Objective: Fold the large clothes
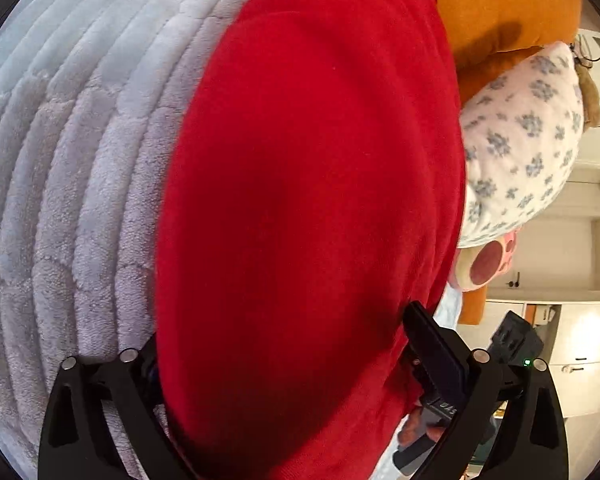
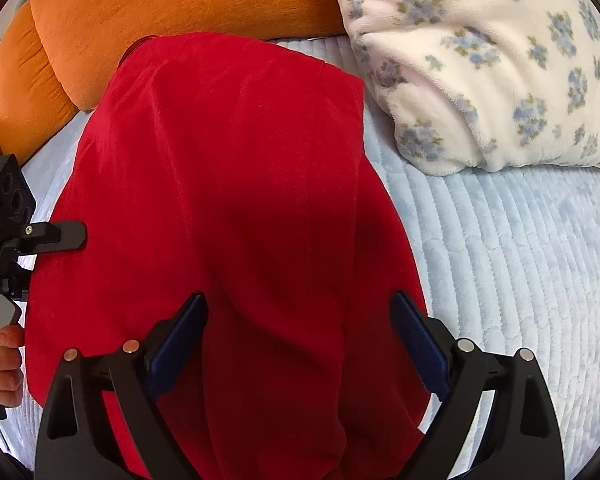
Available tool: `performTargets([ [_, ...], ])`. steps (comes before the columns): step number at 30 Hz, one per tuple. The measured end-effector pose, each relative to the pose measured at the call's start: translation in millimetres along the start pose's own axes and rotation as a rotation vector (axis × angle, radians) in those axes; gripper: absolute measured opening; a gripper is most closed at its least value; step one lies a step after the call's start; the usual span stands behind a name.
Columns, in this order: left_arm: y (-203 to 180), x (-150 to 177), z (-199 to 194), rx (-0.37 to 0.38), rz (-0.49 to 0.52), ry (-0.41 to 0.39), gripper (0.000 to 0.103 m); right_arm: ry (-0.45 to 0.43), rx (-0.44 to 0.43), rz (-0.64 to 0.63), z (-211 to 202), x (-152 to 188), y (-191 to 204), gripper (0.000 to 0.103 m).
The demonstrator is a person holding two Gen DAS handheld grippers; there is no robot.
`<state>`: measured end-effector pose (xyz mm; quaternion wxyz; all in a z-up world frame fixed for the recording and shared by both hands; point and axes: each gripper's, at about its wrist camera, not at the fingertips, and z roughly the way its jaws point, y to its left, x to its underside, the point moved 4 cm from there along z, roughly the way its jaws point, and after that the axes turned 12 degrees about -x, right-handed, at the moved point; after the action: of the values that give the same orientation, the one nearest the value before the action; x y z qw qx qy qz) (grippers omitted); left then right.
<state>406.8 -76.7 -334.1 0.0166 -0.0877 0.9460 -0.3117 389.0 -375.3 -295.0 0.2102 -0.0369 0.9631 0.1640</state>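
Observation:
A red garment (image 1: 308,200) lies folded into a long strip on the pale blue quilted bed cover (image 1: 60,160). My left gripper (image 1: 284,328) stands open across its near end. The right finger (image 1: 432,344) rests on the cloth, and the left finger is hidden behind its edge. In the right wrist view the same red garment (image 2: 228,200) runs away from me. My right gripper (image 2: 300,300) is open over its near end, with a raised fold of cloth between the blue pads (image 2: 180,344). One left-gripper finger (image 2: 66,236) touches the garment's left edge. A hand (image 2: 0,356) holds that gripper's handle.
Orange cushions (image 2: 160,4) lie at the garment's far end. A white pillow with blue flowers (image 2: 480,60) lies at the far right. The bed cover (image 2: 500,260) stretches out to the right. The left wrist view shows a pink plush paw (image 1: 488,264) and white cabinets (image 1: 580,340).

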Motion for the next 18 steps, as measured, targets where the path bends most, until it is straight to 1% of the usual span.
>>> performTargets([
  [1,2.4,0.2,-0.7,-0.023,-0.006,0.001,0.085,0.001,0.004,-0.004,-1.5,-0.3,0.9,0.092],
  [2,5.6,0.1,-1.3,-0.02,-0.011,0.004,0.079,0.004,0.005,-0.008,-2.9,-1.5,1.6,0.092],
  [3,9.8,0.4,-2.1,-0.01,-0.013,0.01,0.075,0.009,0.004,-0.016,-5.9,-2.6,3.6,0.092],
  [5,19.9,0.7,-2.9,0.036,-0.026,0.024,0.064,0.005,-0.019,-0.031,-15.7,-6.9,6.7,0.092],
  [7,27.6,1.1,-3.4,0.082,-0.04,0.033,0.061,-0.045,-0.13,0.011,-38.9,-15.5,2.6,0.092],
  [9,25.2,1.9,-2.8,0.074,-0.034,0.03,0.061,-0.09,-0.242,0.115,-63.4,-25.1,-18.7,0.092],
  [10,23.9,2.0,-2.4,0.07,-0.033,0.028,0.062,-0.091,-0.286,0.155,-69.9,-28.5,-30.9,0.092],
  [11,23.1,2.0,-2.0,0.07,-0.033,0.028,0.062,-0.069,-0.346,0.216,-74.6,-31.8,-50.5,0.092],
  [13,21.5,2.4,-0.7,0.079,-0.027,0.028,0.062,-0.004,-0.419,0.289,-72.2,-30.6,-81.9,0.092],
  [14,17.6,1.5,1.1,0.08,-0.025,0.026,0.062,0.046,-0.466,0.321,-64.8,-26.1,-97.4,0.092],
  [16,26.7,1.9,-5.3,0.081,-0.023,0.025,0.062,0.12,-0.516,0.406,-45.6,-13.0,-121.3,0.093],
  [18,26.4,1.0,-5.1,0.083,-0.021,0.026,0.063,0.167,-0.581,0.476,-25.4,3.8,-134.0,0.093],
])
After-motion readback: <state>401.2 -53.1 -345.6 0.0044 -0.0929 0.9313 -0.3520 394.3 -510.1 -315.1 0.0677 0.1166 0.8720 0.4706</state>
